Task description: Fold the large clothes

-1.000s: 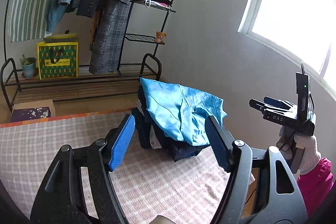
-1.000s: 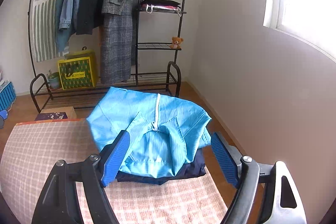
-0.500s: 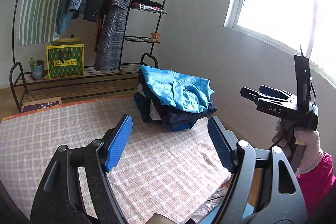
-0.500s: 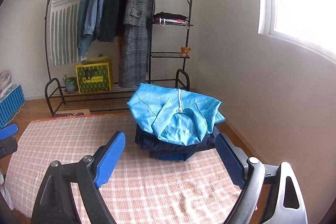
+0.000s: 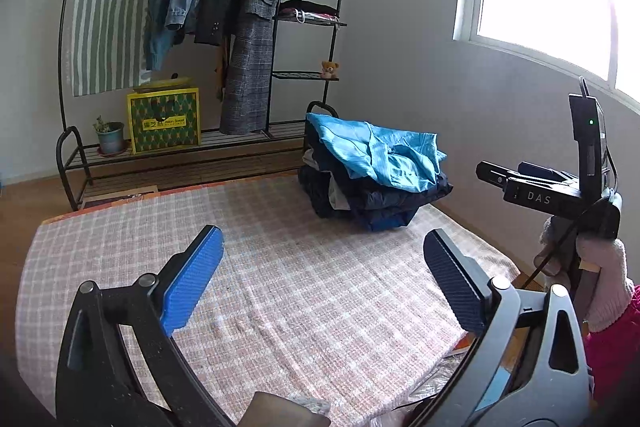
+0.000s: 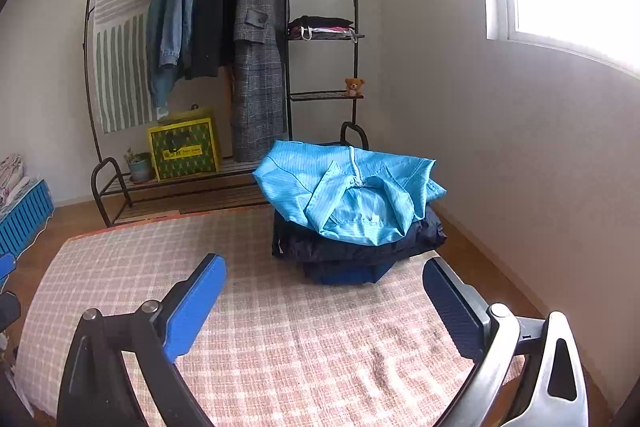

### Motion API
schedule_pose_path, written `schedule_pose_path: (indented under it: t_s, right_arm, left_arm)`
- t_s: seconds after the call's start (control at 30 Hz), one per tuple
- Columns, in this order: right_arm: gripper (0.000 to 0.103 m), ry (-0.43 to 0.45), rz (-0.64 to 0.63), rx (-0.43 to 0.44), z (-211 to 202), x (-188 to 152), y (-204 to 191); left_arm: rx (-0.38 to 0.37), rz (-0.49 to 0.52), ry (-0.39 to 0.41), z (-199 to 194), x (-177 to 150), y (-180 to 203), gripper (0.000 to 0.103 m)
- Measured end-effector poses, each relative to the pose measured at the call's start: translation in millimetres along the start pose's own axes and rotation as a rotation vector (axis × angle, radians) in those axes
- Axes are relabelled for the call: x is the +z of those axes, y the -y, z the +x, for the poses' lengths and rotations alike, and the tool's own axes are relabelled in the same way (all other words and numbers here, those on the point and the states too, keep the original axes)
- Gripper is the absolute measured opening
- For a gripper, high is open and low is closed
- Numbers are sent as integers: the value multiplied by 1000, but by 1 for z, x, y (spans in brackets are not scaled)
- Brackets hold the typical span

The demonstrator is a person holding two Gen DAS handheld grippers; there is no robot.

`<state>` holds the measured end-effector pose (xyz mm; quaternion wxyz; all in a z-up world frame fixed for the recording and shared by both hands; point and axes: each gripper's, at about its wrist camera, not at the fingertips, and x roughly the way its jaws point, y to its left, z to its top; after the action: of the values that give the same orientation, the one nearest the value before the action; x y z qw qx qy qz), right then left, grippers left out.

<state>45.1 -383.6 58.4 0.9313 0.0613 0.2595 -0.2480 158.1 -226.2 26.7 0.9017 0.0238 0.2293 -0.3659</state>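
A folded light-blue garment (image 5: 376, 151) (image 6: 352, 195) lies on top of a stack of dark navy folded clothes (image 5: 376, 199) (image 6: 356, 247) at the far right corner of a pink checked mat (image 5: 280, 267) (image 6: 280, 327). My left gripper (image 5: 320, 279) is open and empty, well back from the stack above the mat. My right gripper (image 6: 324, 299) is open and empty, also back from the stack. The right gripper's body (image 5: 552, 187) shows at the right of the left wrist view, held by a gloved hand.
A black clothes rack (image 6: 288, 27) with hanging coats, wire shelves and a small teddy bear (image 6: 354, 87) stands against the back wall. A green and yellow bag (image 6: 184, 149) and a potted plant (image 6: 138, 163) sit on its low shelf. A blue crate (image 6: 24, 219) is at the left.
Both grippers have pulled back and up from the stack, which now looks smaller and farther away. Both stayed open and empty. The blue garment rests on the stack.
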Motion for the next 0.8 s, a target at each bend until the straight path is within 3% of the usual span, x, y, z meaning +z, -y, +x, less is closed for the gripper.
schedule_pose_path:
  t_s: [0.5,0.8]
  right_arm:
    - [103,-57,54,-40,64,-53,11]
    - [103,-49,80,-46,64,-57,15]
  left_arm:
    - [62,65,-81,43,-31,3,103]
    - [97,43,-134,59,-43,-3,103]
